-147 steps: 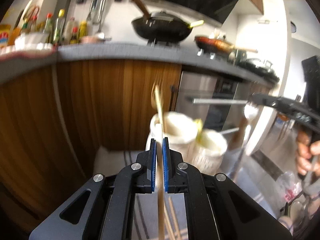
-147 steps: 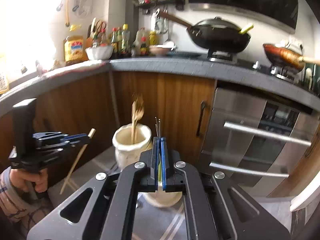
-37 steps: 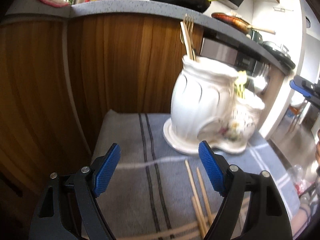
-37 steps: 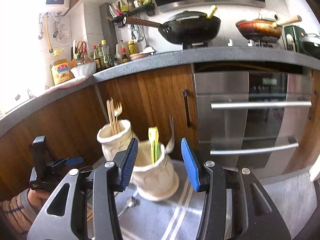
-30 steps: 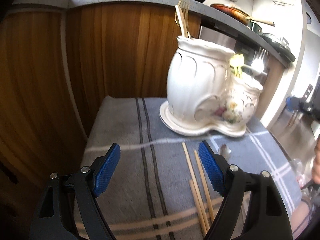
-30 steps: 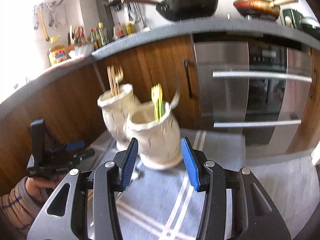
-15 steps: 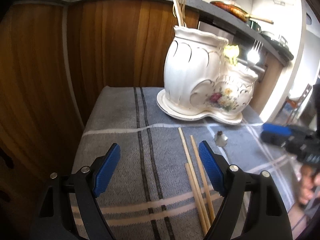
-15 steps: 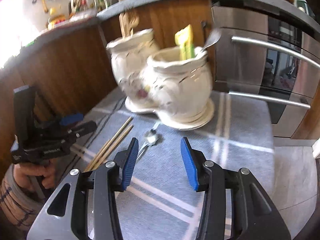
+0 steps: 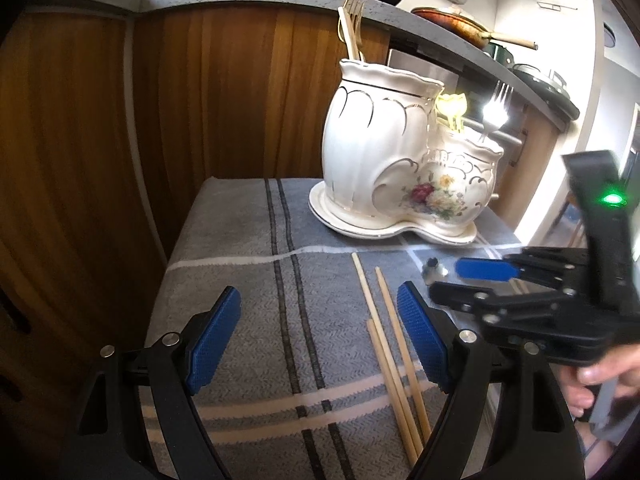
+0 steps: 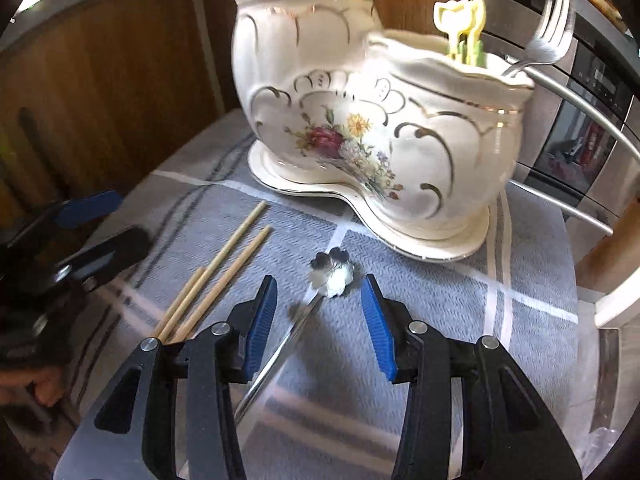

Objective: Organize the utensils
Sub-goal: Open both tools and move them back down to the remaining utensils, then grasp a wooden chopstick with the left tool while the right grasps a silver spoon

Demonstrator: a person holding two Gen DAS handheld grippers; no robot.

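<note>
Some forks stand in the white flowered china holder (image 10: 360, 120), but three wooden chopsticks (image 9: 384, 320) and a shiny metal spoon (image 10: 320, 280) wait, both grippers' fingers (image 10: 260, 320) apart.

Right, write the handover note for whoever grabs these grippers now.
Left gripper: open, empty, low over the striped cloth, just left of three wooden chopsticks.
Right gripper: open, empty, straddling the metal utensil with the flower-shaped end that lies on the cloth.
Done: wooden utensils stand in the ceramic holder's tall compartment; a metal fork and yellow-green pieces stand in the short one.
Left: pick up the chopsticks and the metal utensil and put them in the holder.
</note>
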